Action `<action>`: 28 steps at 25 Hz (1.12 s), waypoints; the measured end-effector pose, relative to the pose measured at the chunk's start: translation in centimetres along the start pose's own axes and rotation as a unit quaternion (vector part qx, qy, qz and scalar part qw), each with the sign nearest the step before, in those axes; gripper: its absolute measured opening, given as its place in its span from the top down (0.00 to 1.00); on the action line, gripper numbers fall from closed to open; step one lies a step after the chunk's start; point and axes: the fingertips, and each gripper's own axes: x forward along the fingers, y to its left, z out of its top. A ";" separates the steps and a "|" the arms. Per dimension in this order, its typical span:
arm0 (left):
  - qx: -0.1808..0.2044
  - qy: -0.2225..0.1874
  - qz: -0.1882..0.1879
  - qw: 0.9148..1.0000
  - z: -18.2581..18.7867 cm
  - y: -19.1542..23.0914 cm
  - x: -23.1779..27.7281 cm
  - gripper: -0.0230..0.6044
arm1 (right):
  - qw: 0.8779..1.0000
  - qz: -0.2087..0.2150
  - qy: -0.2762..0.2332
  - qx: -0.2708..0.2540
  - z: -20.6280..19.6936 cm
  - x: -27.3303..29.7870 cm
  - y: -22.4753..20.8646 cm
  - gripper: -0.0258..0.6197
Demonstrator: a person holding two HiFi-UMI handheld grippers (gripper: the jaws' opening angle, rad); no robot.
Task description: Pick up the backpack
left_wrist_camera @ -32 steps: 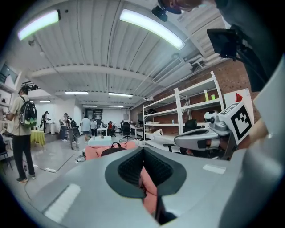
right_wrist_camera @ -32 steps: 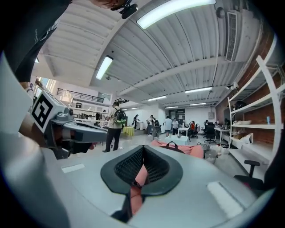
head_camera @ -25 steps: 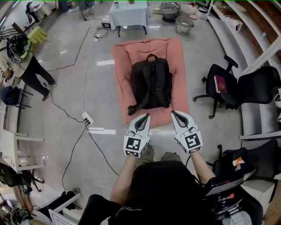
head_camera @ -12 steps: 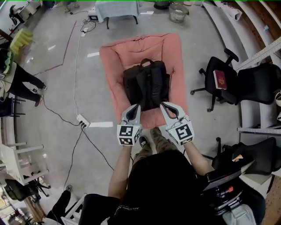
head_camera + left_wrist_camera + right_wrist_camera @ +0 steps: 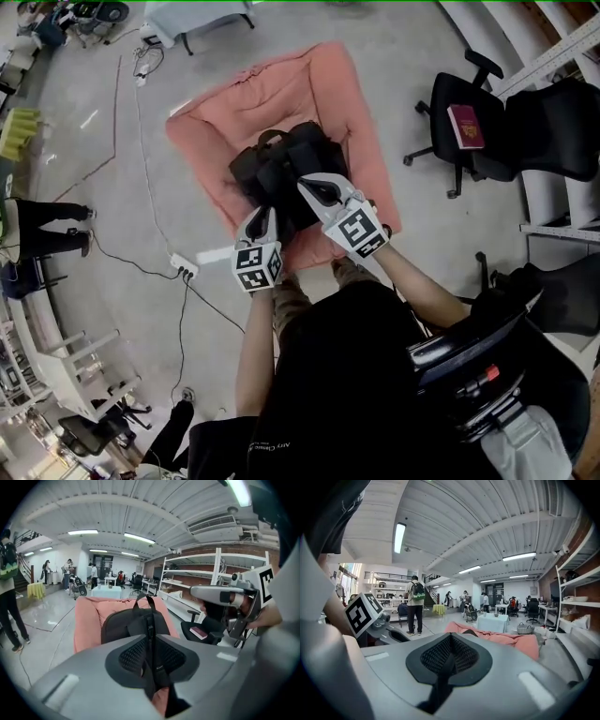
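Note:
A black backpack [image 5: 286,169] lies strap side up on a pink cushion [image 5: 281,89] on the floor. My left gripper [image 5: 260,217] hangs at the backpack's near end. In the left gripper view its jaws [image 5: 151,640] stand a little apart and have just been opening; the backpack [image 5: 124,623] and one strap show through the gap, and the pads press on nothing. My right gripper [image 5: 308,185] is over the backpack's near half, above the straps. Its pads [image 5: 461,656] meet with nothing between them. Beyond them the cushion [image 5: 501,637] shows.
An office chair [image 5: 450,89] with a red book [image 5: 466,125] on its seat stands right of the cushion, with more black chairs beyond. A power strip [image 5: 184,271] and cables lie on the floor at left. A person [image 5: 47,220] stands far left.
The wearer has stepped forward. Both grippers moved from the floor before the cushion to the backpack's near end and sank lower. The right gripper now reaches further over the backpack than the left.

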 end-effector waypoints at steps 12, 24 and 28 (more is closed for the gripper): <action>-0.048 0.031 -0.007 0.998 -4.4 2.2 8.2 0.71 | 0.997 -0.050 0.065 0.013 -4.2 0.5 -3.1 0.94; -0.148 0.003 -0.048 0.988 -6.5 2.8 10.4 0.67 | 0.997 -0.034 0.075 0.010 -4.2 1.6 -4.6 0.94; -0.165 0.008 -0.106 0.981 -5.1 0.7 11.3 0.82 | 0.997 -0.014 0.073 0.008 -4.0 2.2 -4.2 0.94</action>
